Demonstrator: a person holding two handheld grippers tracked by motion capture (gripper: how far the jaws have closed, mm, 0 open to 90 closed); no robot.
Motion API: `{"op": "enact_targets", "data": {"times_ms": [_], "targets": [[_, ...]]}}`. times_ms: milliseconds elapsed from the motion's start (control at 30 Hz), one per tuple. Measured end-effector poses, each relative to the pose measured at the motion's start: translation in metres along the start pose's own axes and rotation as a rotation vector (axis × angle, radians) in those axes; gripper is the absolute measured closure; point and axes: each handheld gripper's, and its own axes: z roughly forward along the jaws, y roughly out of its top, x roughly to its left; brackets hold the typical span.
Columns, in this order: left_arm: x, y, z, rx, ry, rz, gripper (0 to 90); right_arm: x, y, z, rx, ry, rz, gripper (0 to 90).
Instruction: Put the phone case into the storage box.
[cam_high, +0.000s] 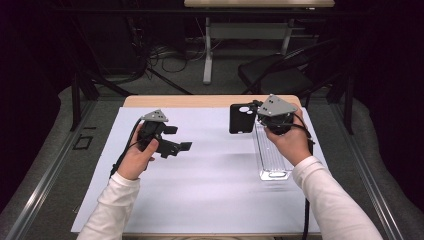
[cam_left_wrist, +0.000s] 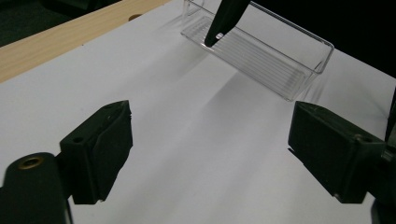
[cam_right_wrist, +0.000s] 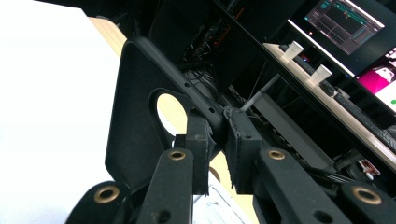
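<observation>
In the high view, two arms in white sleeves come in from the bottom. The left hand (cam_high: 134, 159) holds the left claw (cam_high: 182, 138) just above the white sheet (cam_high: 210, 190) that covers most of the counter (cam_high: 200, 101). Its jaws are spread wide, with nothing between them. In the left gripper view the two black jaws stand far apart, and bare white sheet shows between them.

The right hand (cam_high: 289, 142) is on the other side, well apart from the left one. It holds the right claw (cam_high: 256, 112) up, above the far end of a clear tray (cam_high: 272, 167). The tray is long and thin and lies flat on the sheet, with one end near the person and the other end away. It looks empty.

The right claw is pinching a black case (cam_high: 242, 118). The case is flat, with a round hole near one corner. It is up in the air, just left of the tray's far end, and is not touching the sheet. In the right gripper view the jaws are pressed on one edge of the case (cam_right_wrist: 140, 121), one on each side. In the left gripper view a dark corner of the case (cam_left_wrist: 224, 21) hangs just over the tray (cam_left_wrist: 261, 51).

Farther back, past the counter, there are a dark chair (cam_high: 280, 75) and the grey leg of another table (cam_high: 207, 50) on the floor.
</observation>
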Motion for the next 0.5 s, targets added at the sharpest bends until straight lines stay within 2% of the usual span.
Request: {"op": "enact_targets", "data": {"times_ms": [100,500], "targets": [[0.001,-0.001,-0.001,-0.002,-0.002,-0.008,10.9,-0.007,-0.001,0.001,0.002,-0.01,0.002,80.5],[0.006,-0.003,-0.005,-0.019,0.01,-0.018,10.9,-0.025,-0.009,-0.002,0.02,-0.057,0.009,80.5]]}}
